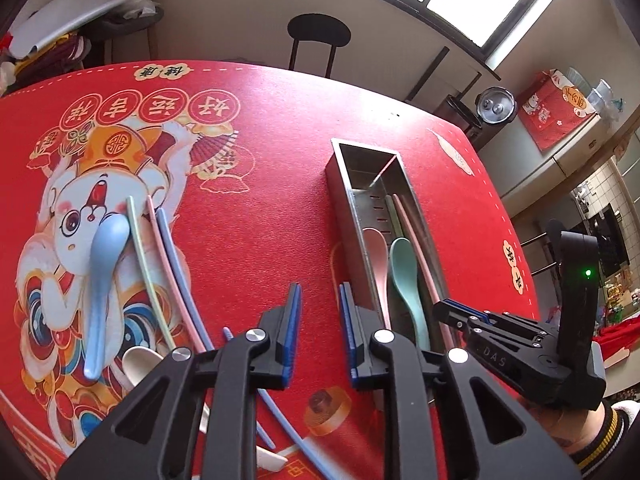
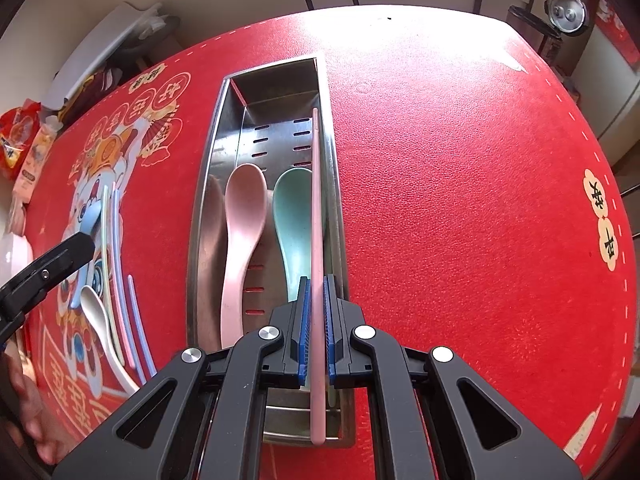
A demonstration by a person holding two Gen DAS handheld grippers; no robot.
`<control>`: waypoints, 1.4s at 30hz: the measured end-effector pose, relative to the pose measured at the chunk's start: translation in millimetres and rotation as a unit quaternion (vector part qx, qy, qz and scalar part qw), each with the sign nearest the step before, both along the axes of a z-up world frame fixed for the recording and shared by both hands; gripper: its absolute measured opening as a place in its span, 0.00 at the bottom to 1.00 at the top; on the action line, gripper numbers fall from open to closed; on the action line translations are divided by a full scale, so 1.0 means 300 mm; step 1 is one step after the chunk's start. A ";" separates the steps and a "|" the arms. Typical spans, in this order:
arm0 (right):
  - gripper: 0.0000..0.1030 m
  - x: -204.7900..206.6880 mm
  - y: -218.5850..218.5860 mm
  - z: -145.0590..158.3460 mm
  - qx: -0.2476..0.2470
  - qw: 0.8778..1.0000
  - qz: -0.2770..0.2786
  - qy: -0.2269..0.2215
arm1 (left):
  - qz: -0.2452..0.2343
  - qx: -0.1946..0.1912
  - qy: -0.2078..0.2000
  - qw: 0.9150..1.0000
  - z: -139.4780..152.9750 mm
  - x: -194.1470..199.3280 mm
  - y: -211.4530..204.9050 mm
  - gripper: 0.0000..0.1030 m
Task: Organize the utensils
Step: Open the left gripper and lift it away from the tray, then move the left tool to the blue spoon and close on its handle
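A steel utensil tray (image 2: 208, 168) (image 1: 340, 184) lies on the red tablecloth. It holds a pink spoon (image 2: 242, 216) (image 1: 378, 252), a green spoon (image 2: 292, 216) (image 1: 404, 272) and a pink chopstick (image 2: 316, 240) (image 1: 416, 240). My right gripper (image 2: 316, 320) (image 1: 460, 312) has its pads close on both sides of that chopstick, over the tray's near end. My left gripper (image 1: 320, 320) is open and empty, left of the tray. A blue spoon (image 1: 104, 264), a white spoon (image 1: 138, 360) and green, pink and blue chopsticks (image 1: 160, 264) lie loose on the cloth.
A black chair (image 1: 318, 40) stands beyond the table's far edge. Snack packets (image 2: 24, 144) lie off the table's left side. A pot lid (image 1: 496, 106) and cabinets are at the right.
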State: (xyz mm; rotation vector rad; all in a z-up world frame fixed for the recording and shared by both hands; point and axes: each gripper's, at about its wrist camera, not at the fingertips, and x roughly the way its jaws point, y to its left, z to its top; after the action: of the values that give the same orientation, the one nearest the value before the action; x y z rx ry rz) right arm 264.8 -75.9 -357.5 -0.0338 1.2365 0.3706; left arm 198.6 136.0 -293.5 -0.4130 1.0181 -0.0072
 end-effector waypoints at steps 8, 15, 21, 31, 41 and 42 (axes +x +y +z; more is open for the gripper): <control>0.06 0.011 0.016 -0.006 -0.007 1.000 -0.003 -0.001 | 0.008 0.002 0.005 1.000 -0.010 -0.044 0.037 0.30; 0.08 0.018 0.033 0.010 -0.017 1.000 0.001 -0.018 | 0.009 0.016 -0.002 1.000 0.020 -0.076 0.058 0.40; 0.08 -0.004 0.038 0.063 -0.014 0.999 0.006 -0.036 | 0.011 0.028 -0.011 0.999 0.061 -0.103 0.086 0.49; 0.56 -0.102 0.003 0.278 0.005 0.993 0.018 -0.115 | -0.002 0.066 -0.056 0.996 0.221 -0.204 0.134 0.84; 0.84 -0.244 -0.016 0.491 0.046 0.983 0.036 -0.172 | 0.010 0.119 -0.104 0.987 0.407 -0.328 0.186 0.94; 0.85 -0.258 -0.010 0.501 0.048 0.983 0.038 -0.173 | 0.013 0.120 -0.106 0.987 0.418 -0.341 0.196 0.94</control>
State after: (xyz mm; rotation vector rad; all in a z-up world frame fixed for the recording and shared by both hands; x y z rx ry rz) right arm 187.4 -79.0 -207.1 -0.0593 0.8735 0.4693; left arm 96.4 195.0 -168.2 -0.2004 0.7921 0.0935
